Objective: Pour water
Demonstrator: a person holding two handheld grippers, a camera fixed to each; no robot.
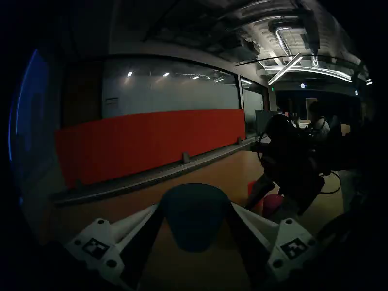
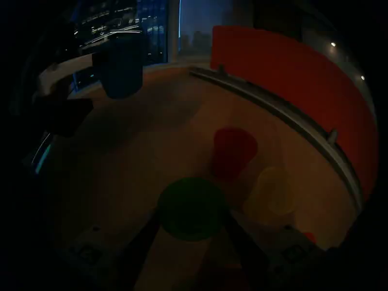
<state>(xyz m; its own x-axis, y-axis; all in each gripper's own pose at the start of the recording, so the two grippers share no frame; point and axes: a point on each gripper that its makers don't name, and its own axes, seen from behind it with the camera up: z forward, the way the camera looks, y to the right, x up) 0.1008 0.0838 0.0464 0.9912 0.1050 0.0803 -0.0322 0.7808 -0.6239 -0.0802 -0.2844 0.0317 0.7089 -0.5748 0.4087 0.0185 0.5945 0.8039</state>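
My left gripper (image 1: pixel 194 209) is shut on a teal-blue cup (image 1: pixel 194 223), held upright above the wooden table (image 1: pixel 213 174). The same cup (image 2: pixel 121 63) hangs at the upper left of the right gripper view, over the table's far part. My right gripper (image 2: pixel 192 206) is shut on a green cup (image 2: pixel 192 209), seen from above. Just beyond it a red cup (image 2: pixel 234 153) and a yellow cup (image 2: pixel 271 191) stand on the table (image 2: pixel 145 160). In the left gripper view the right gripper (image 1: pixel 291 167) is a dark shape at the right, with the red cup (image 1: pixel 253 188) below it.
The room is very dark. A red partition (image 1: pixel 150 138) with a metal rail (image 2: pixel 286 119) runs along one table edge. A person (image 1: pixel 317 125) sits far back. Windows (image 2: pixel 150 34) lie beyond the table's far side.
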